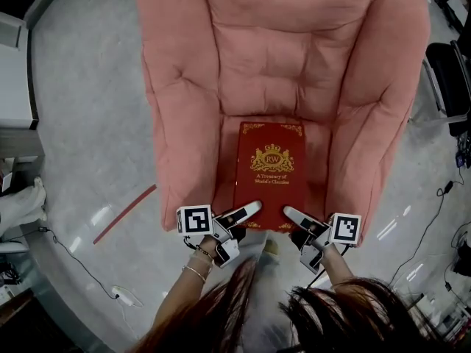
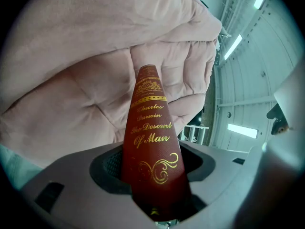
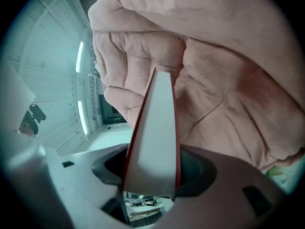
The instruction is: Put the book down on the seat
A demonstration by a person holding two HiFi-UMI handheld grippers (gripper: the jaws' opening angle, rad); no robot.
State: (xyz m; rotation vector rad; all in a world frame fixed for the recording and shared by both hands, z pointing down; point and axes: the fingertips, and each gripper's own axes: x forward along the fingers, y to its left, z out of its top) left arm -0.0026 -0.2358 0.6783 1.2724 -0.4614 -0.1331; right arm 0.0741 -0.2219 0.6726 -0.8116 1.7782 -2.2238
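Note:
A red book [image 1: 270, 171] with gold print lies flat, cover up, over the front of the pink armchair's seat [image 1: 272, 87]; whether it rests on the cushion I cannot tell. My left gripper [image 1: 249, 213] is shut on the book's near left corner, at the spine. My right gripper [image 1: 292, 216] is shut on the near right corner. In the left gripper view the gold-lettered spine [image 2: 150, 128] stands between the jaws of the left gripper [image 2: 152, 168]. In the right gripper view the white page edge [image 3: 157, 142] fills the jaws of the right gripper [image 3: 153, 173].
The armchair's thick padded arms [image 1: 173, 123] flank the seat on both sides. A red strip [image 1: 124, 213] and cables [image 1: 81, 267] lie on the grey floor at the left. A black chair [image 1: 450, 72] stands at the right, white furniture [image 1: 15, 72] at the left.

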